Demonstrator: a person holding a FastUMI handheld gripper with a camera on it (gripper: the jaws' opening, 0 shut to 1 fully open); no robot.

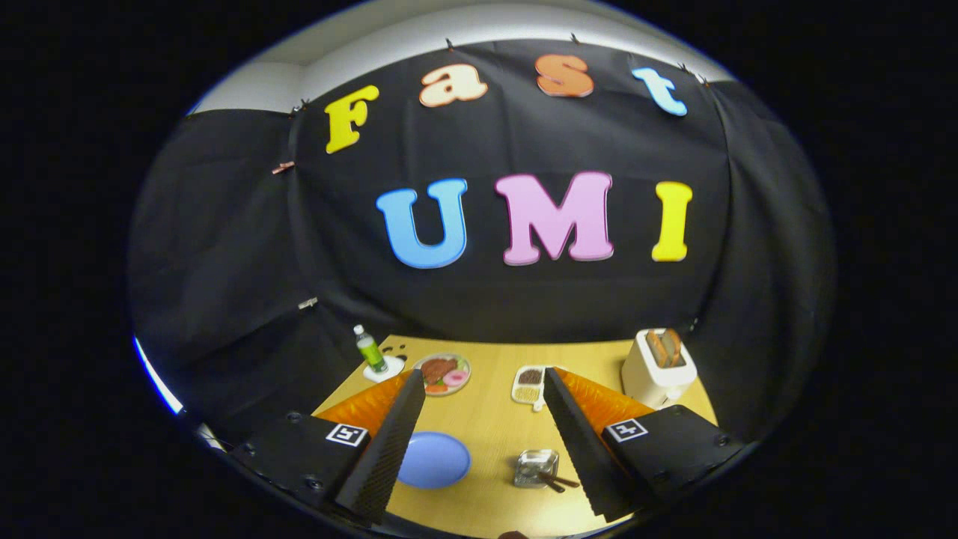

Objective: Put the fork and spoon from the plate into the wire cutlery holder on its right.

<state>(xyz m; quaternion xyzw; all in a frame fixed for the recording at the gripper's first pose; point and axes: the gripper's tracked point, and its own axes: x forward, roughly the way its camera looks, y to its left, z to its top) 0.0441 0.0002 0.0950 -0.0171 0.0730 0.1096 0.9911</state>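
Gripper (484,385) fingers apart, empty, high above desk (486,419). Round blue plate (433,460) looks bare; brown-handled cutlery already rests in small wire cutlery holder (536,469). Risk: descending could knock the light holder over.

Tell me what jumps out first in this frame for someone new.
The open gripper frames a wooden table. Between its jaws lie an empty blue plate and a wire cutlery holder with brown handles poking out. Beyond them sit a white toaster with toast, a plate of food and a green bottle.
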